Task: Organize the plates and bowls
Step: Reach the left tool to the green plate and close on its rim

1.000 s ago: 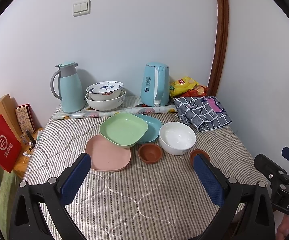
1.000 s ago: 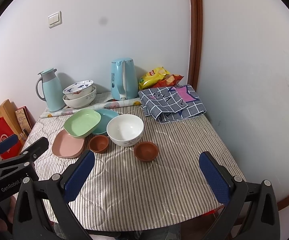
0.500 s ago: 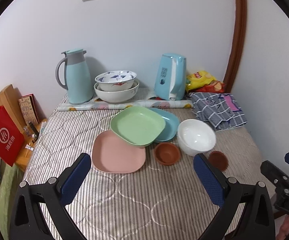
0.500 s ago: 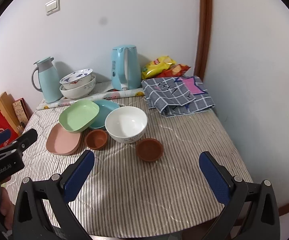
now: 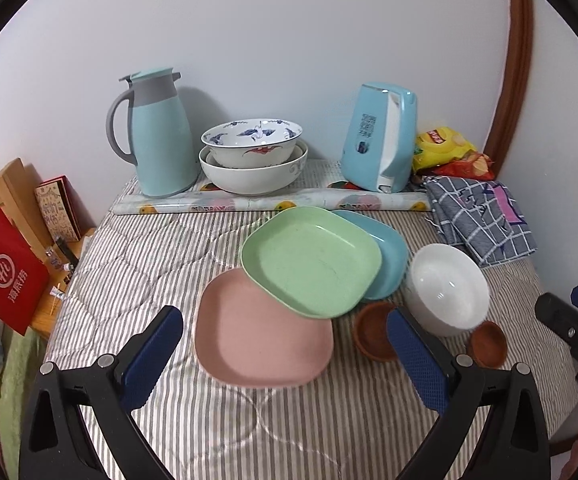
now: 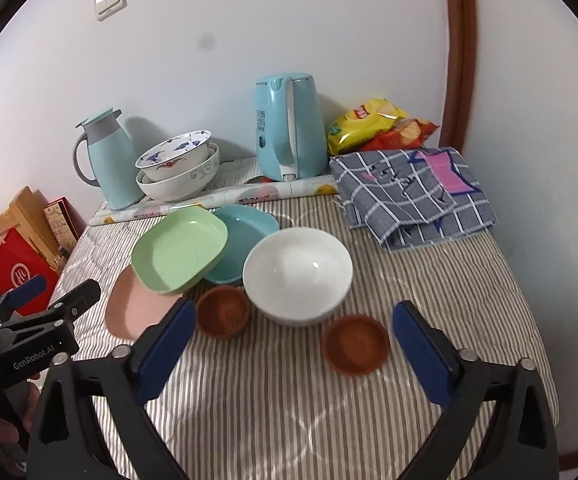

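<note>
Home room: tabletop (image 6: pixel 449 300) under quilted striped cloth, thermos (image 6: pixel 107 160), kettle (image 6: pixel 289 128), stacked bowls (image 6: pixel 179 168), snack bags (image 6: pixel 377 124), folded cloth (image 6: pixel 413 192), wall switch (image 6: pixel 109 0).

Three square plates overlap on the striped counter (image 5: pixel 193 436): pink plate (image 5: pixel 257 340) lowest and nearest, lying flat; green plate (image 5: pixel 311 260) tilted, its near edge resting on the pink one and its far side on the blue plate (image 5: pixel 389 252) behind. Just right of them stands a plain white bowl (image 6: pixel 297 274), upright and empty, with one small brown bowl (image 6: pixel 223 312) close by its left front, beside the pink plate, and a second small brown bowl (image 6: pixel 356 344) at its right front, apart from the rest. At the wall, a blue-patterned bowl (image 5: pixel 253 140) sits nested, slightly tilted, in a larger white bowl (image 5: pixel 253 174).
</note>
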